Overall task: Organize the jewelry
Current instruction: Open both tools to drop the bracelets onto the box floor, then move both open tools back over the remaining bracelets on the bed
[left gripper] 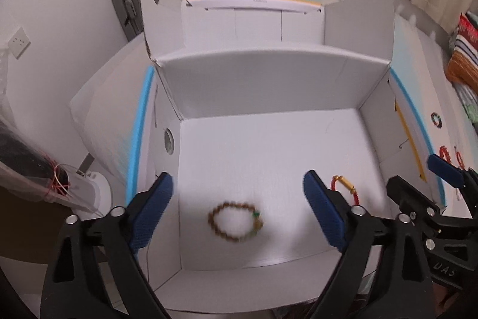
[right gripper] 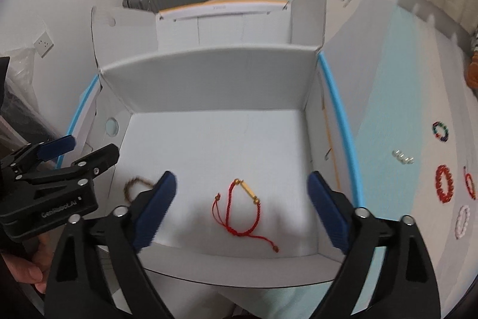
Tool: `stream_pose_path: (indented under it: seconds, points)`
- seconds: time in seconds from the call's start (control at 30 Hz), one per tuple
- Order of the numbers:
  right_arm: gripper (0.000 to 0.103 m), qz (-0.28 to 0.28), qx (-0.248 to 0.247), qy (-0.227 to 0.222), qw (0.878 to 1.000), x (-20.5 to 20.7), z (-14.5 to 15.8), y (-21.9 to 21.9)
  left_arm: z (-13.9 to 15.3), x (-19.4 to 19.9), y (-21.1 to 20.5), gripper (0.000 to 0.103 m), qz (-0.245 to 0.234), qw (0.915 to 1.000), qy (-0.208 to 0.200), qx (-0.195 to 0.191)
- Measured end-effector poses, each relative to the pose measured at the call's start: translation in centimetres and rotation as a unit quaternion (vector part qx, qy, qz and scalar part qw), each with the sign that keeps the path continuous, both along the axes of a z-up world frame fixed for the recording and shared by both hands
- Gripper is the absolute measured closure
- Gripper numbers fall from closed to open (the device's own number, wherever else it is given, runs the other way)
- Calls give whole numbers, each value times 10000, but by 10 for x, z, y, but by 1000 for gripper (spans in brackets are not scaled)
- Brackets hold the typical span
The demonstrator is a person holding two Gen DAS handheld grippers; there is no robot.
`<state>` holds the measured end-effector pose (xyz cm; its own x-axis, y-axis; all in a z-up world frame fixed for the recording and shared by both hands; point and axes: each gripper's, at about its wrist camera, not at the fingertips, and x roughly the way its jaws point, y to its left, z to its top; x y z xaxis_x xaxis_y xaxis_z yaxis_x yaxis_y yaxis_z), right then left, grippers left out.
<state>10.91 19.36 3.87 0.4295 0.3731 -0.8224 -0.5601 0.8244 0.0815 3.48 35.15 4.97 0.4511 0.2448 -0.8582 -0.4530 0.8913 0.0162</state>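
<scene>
On the floor of the white box point(left gripper: 269, 139), a brown bead bracelet point(left gripper: 236, 223) lies between the left gripper's point(left gripper: 239, 208) wide-open, empty jaws, and a red cord bracelet point(right gripper: 242, 208) between the right gripper's point(right gripper: 242, 211) open, empty jaws.

Both tools look alike: the left gripper point(left gripper: 238, 208) has matte black arms with triangular cut-outs, round silver screws at the joints and ribbed dark blue fingers point(left gripper: 154, 211). Same build on the right gripper point(right gripper: 242, 210). White lettering runs along the left one's body, with bare fingertips point(right gripper: 28, 274) showing underneath.
</scene>
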Motion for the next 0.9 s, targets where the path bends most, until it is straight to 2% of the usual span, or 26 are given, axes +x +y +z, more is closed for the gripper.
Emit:
stream_pose_path:
  seconds: [0.23, 0.53, 0.9]
  points:
    - [8, -181, 133, -296, 9993, -2, 15, -16, 17, -4, -7, 6, 22, 9998, -200, 65]
    - [8, -333, 303, -423, 9981, -4, 34, -38, 37, -9, -23, 6, 30, 9991, -394, 145]
    - [8, -630, 406, -526, 9958, -7, 54, -84, 58, -7, -64, 6, -228, 9978, -551, 274]
